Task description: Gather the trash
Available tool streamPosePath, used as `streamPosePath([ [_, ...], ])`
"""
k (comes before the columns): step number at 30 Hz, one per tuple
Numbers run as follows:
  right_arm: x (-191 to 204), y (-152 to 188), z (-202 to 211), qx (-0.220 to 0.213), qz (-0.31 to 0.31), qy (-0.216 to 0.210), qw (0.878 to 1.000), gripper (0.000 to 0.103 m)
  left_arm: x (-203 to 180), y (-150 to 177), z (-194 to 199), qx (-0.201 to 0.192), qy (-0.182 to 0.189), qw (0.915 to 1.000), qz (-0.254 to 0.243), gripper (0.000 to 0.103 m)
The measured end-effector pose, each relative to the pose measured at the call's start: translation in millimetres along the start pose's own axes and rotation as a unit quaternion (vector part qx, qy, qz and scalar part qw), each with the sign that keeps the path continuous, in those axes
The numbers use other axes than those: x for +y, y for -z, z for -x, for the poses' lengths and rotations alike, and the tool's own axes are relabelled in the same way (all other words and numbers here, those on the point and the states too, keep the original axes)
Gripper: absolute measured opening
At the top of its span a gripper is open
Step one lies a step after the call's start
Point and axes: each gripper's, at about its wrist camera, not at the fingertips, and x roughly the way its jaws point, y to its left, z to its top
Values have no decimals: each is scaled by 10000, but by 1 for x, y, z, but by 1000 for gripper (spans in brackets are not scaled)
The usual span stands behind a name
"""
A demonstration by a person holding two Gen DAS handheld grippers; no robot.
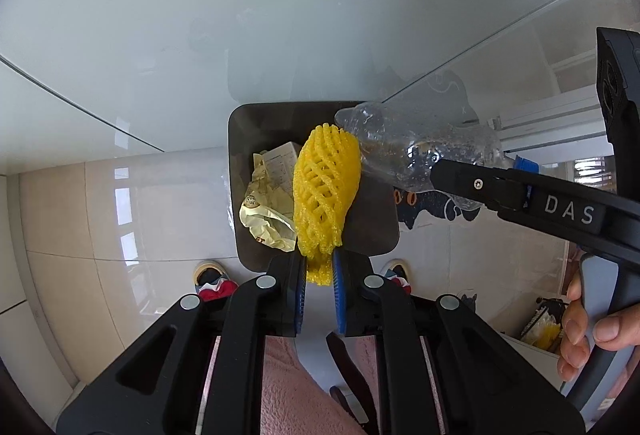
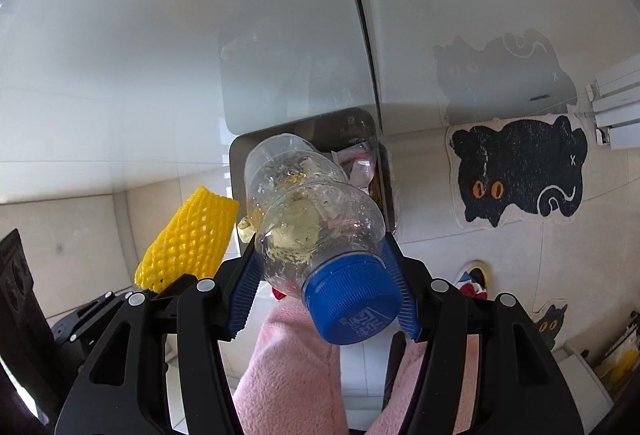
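My left gripper (image 1: 320, 275) is shut on a yellow foam fruit net (image 1: 324, 191) and holds it above an open dark trash bin (image 1: 376, 227) on the floor. The bin holds crumpled paper (image 1: 268, 203). My right gripper (image 2: 324, 283) is shut on a clear plastic bottle (image 2: 308, 211) with a blue cap (image 2: 352, 303), gripped near its neck, bottom end pointing down at the bin (image 2: 236, 155). The bottle (image 1: 416, 151) and the right gripper's fingers (image 1: 476, 183) show at the right of the left wrist view. The net (image 2: 192, 239) shows at the left of the right wrist view.
The bin stands against white glossy cabinet doors (image 1: 280, 15). A black cat-shaped mat (image 2: 520, 171) lies on the tiled floor to the right. The person's slippered feet (image 1: 212, 279) and pink-clad legs (image 2: 288, 367) are below the grippers.
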Motion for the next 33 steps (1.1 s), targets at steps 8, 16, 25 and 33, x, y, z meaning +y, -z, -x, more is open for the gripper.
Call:
streamPosePath([
  [8, 12, -10, -1, -89, 3, -48, 9999, 89, 3, 3, 6, -74, 66, 9999, 38, 60],
  [16, 11, -6, 14, -159, 68, 43, 9998, 100, 10, 8, 34, -236, 86, 9994, 229, 90],
  [25, 16, 11, 90, -568, 325, -203, 9976, 100, -12, 15, 101, -667, 191, 9975, 144, 95],
  [33, 21, 30, 188, -1272, 603, -471, 9889, 100, -39, 18, 181, -1345, 41, 9908, -178, 95],
])
